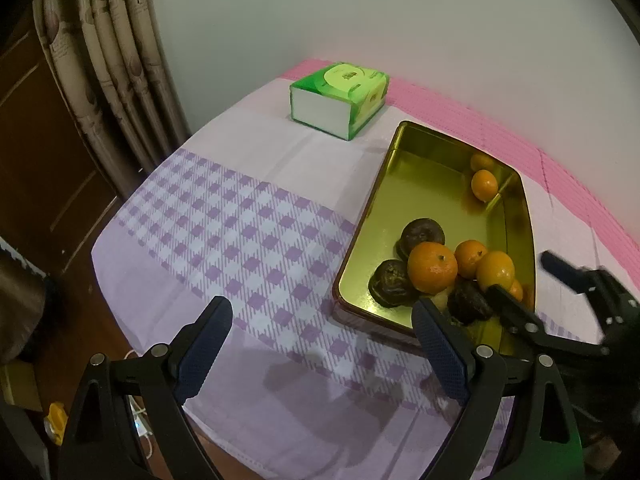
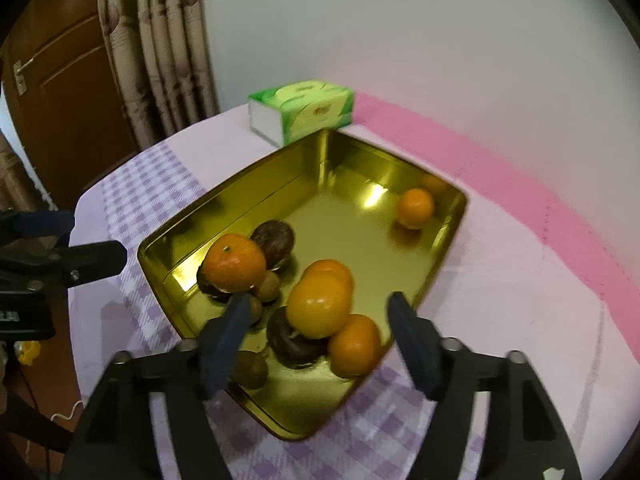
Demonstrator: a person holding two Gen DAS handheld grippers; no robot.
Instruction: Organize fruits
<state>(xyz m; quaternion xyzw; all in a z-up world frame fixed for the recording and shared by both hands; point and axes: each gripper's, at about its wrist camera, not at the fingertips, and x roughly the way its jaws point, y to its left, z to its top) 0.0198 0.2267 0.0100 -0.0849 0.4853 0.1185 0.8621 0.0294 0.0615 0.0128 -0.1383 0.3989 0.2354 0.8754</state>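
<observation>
A gold metal tray (image 1: 368, 216) (image 2: 256, 172) sits on the checked tablecloth. At its near end lies a pile of oranges (image 1: 433, 267) (image 2: 318, 299), dark brown fruits (image 1: 422, 235) (image 2: 275, 240) and small greenish fruits (image 2: 250, 369). One orange (image 1: 484, 185) (image 2: 415, 207) lies alone at the far end. My left gripper (image 1: 320, 320) is open and empty over the cloth, left of the tray. My right gripper (image 2: 318, 310) is open above the pile, its fingers on either side of an orange; it also shows in the left wrist view (image 1: 524, 276).
A green tissue box (image 1: 340, 98) (image 2: 302, 112) stands behind the tray near the wall. A pink mat (image 1: 520, 140) runs along the table's far edge. Curtains (image 1: 112, 60) and a wooden door (image 2: 68, 100) are left of the table edge.
</observation>
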